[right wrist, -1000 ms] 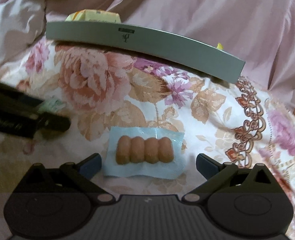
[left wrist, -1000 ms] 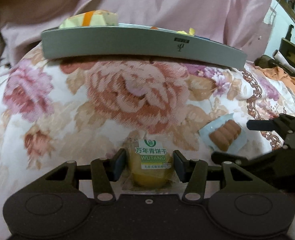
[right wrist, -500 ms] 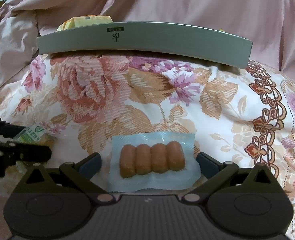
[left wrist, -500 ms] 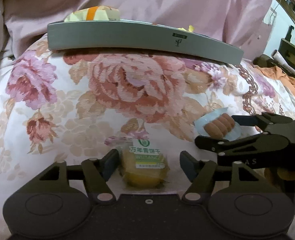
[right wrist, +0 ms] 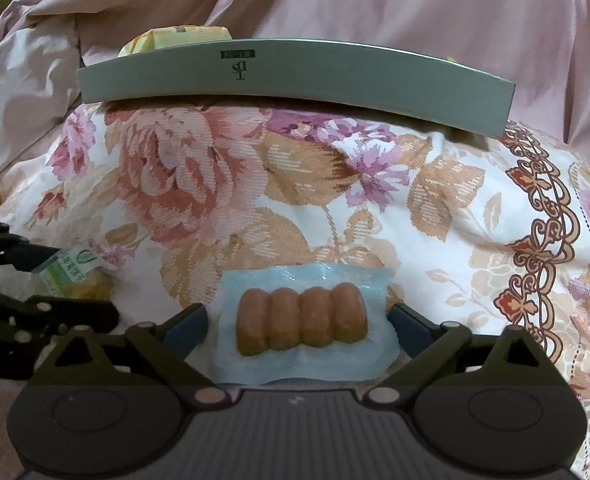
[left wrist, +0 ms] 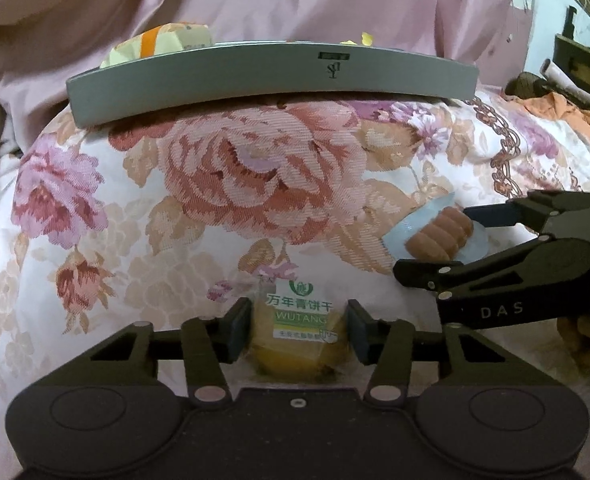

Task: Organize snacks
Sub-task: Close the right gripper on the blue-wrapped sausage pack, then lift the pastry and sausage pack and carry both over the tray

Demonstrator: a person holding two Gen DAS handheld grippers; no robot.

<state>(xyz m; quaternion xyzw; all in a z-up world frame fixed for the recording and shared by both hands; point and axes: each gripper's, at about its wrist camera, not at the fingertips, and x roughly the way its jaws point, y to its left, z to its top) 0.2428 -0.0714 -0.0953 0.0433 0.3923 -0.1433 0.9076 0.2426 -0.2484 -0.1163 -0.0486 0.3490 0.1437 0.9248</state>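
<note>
A yellow biscuit packet (left wrist: 299,320) with a green label lies on the floral quilt (left wrist: 215,184). My left gripper (left wrist: 299,328) is closing on it, and both pads touch its sides. To its right, a pale blue pack of small sausages (right wrist: 301,320) sits between the jaws of my right gripper (right wrist: 299,320). Those jaws are closing but still stand wide, with the pads just outside the wrapper's edges. A grey tray (right wrist: 295,76) rests at the far side of the quilt, holding a yellow snack with an orange stripe (left wrist: 155,42).
Crumpled pink fabric (right wrist: 415,12) rises behind the tray. Orange cloth (left wrist: 567,108) and dark furniture (left wrist: 583,64) sit at the far right in the left wrist view. Bare quilt lies between the tray and the two snacks. The quilt surface is soft and humped.
My left jaws spread away from the biscuit packet, then came back in against it. My right jaws narrowed around the sausage pack, which now sits closer between them.
</note>
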